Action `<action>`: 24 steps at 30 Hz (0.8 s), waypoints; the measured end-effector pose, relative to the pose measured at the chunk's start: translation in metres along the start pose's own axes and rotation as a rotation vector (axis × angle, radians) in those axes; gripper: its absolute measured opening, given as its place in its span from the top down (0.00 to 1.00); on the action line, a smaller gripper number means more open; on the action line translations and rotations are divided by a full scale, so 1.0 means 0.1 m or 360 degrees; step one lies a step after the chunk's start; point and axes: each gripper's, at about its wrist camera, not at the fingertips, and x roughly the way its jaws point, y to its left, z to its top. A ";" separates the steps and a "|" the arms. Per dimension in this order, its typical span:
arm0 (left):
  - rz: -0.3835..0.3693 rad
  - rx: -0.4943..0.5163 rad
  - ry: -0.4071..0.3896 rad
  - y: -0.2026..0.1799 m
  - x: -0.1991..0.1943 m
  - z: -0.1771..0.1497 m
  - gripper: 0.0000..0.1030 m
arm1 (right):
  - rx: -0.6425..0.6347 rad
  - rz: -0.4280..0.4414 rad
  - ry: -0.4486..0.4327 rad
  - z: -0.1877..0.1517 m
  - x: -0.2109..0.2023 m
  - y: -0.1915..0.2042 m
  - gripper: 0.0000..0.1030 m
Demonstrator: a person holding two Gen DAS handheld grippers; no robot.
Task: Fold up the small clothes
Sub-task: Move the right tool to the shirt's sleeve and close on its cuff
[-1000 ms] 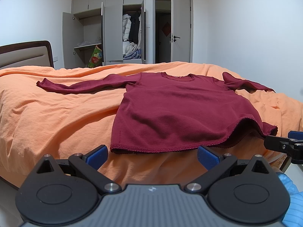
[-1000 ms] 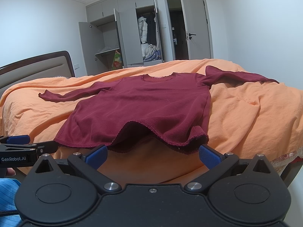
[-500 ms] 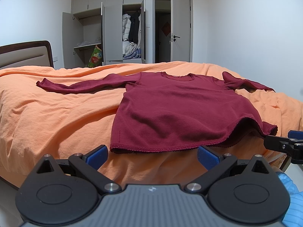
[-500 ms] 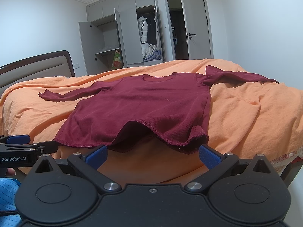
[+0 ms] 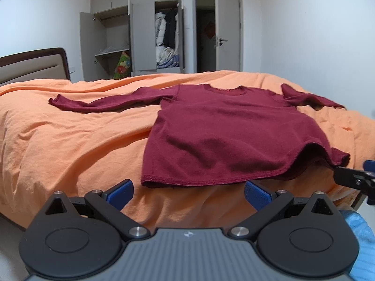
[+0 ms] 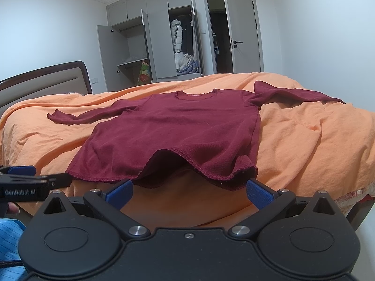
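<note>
My left hand-held gripper (image 5: 188, 188) is spread wide and empty just short of the near-left hem corner of the maroon long-sleeved shirt (image 5: 225, 135), which lies flat on the orange bed (image 5: 70, 145) with both sleeves stretched outward; my right hand-held gripper (image 6: 189, 188) is equally wide and empty below the rumpled near-right hem corner. I judge the folding not yet begun; the next move calls for closing each one on cloth, likely a sleeve or hem corner, without gathering the bedcover beneath.

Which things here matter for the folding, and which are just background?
For the job:
- maroon long-sleeved shirt, spread flat
- left gripper, open
- right gripper, open
- orange bedspread under the shirt

Background:
- open wardrobe
- headboard
- door
</note>
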 end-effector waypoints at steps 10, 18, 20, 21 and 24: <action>-0.0024 -0.0033 -0.0031 0.07 0.31 0.68 0.00 | 0.0102 -0.0041 0.0073 0.16 0.07 -0.15 0.00; -0.0103 0.0114 -0.0065 -0.30 0.87 1.28 0.00 | -0.0027 -0.0200 0.0024 0.50 0.22 -0.30 0.00; -0.0126 0.0124 -0.0040 -0.38 1.02 1.39 0.00 | -0.0030 -0.0238 -0.0004 0.60 0.32 -0.39 0.00; -0.0133 0.0128 -0.0023 -0.40 1.10 1.44 0.00 | -0.0028 -0.0256 -0.0019 0.66 0.38 -0.45 0.00; -0.0125 0.0153 0.0004 -0.50 1.33 1.60 0.00 | -0.0014 -0.0321 -0.0074 0.82 0.57 -0.65 0.00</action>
